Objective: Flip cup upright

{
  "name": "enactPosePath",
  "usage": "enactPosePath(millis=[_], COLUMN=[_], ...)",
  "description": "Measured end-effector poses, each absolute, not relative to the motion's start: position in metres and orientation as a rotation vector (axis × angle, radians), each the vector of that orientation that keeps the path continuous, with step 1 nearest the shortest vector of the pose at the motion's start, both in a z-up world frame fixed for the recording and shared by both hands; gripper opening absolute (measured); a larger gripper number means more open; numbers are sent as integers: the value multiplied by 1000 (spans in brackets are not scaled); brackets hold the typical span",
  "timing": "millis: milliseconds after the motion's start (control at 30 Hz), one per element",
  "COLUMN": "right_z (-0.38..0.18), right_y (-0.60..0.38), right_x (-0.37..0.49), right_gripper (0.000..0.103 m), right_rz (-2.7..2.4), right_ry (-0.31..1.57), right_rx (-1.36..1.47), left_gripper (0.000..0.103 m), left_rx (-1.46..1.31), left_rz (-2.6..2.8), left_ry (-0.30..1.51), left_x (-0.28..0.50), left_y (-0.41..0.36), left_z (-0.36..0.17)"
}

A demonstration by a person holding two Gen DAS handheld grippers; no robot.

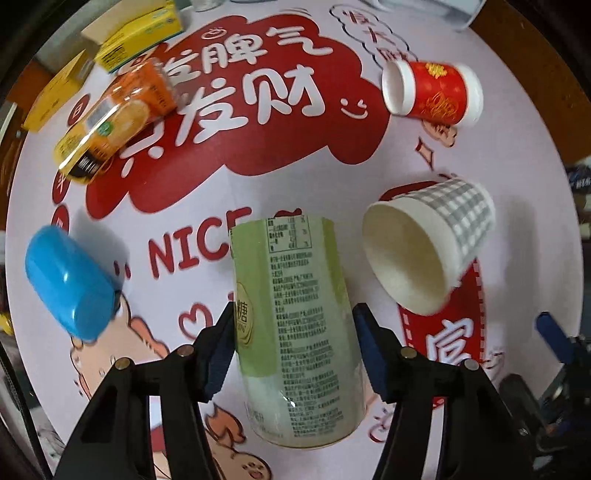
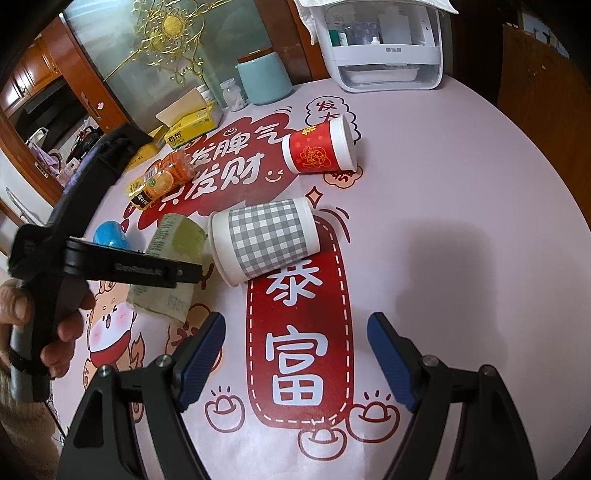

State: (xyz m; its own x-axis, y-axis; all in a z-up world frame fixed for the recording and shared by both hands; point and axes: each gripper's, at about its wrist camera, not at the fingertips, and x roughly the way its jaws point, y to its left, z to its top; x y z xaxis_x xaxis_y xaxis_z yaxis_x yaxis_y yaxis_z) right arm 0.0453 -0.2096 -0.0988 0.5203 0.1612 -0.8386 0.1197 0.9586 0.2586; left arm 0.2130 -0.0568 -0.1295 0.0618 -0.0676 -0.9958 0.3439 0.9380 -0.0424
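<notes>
A pale green cup (image 1: 295, 317) with printed text lies on its side between the fingers of my left gripper (image 1: 295, 345). The left pad touches it; a small gap shows at the right pad. It also shows in the right wrist view (image 2: 173, 266), partly hidden by the left gripper's body. A grey-checked paper cup (image 1: 424, 243) (image 2: 264, 240) lies on its side to the right. A red paper cup (image 1: 432, 92) (image 2: 319, 149) lies on its side further back. My right gripper (image 2: 295, 354) is open and empty above the tablecloth.
A blue plastic cup (image 1: 70, 282) (image 2: 110, 234) lies at the left. An orange juice bottle (image 1: 110, 122) (image 2: 159, 177) and yellow boxes (image 1: 140, 33) lie at the back left. A teal canister (image 2: 264, 77) and a white appliance (image 2: 384, 48) stand at the table's far edge.
</notes>
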Motion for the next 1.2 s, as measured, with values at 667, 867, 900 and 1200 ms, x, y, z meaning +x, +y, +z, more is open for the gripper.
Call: enactPosePath(millis=[667,867,900,1200], right_z=[-91,-91,-92,-94], right_y=[-225,-232,-233,-239], right_x=[-7,-23,-25,-38], right_gripper=[80,80,80,80], right_rz=[-78,-98,-99,-106], right_ry=[1004,1002,1003,1008], right_rx=[258,246,249,248], left_gripper=[60,61,61,61], left_rx=[-39,-39,-46,-71], left_rz=[-319,-313,-309,-285], left_ry=[1448,1417,1414,1424], left_x=[68,50,49,40], left_y=[-41,-54,-55,-52], left_z=[-118,-122,-122,-130])
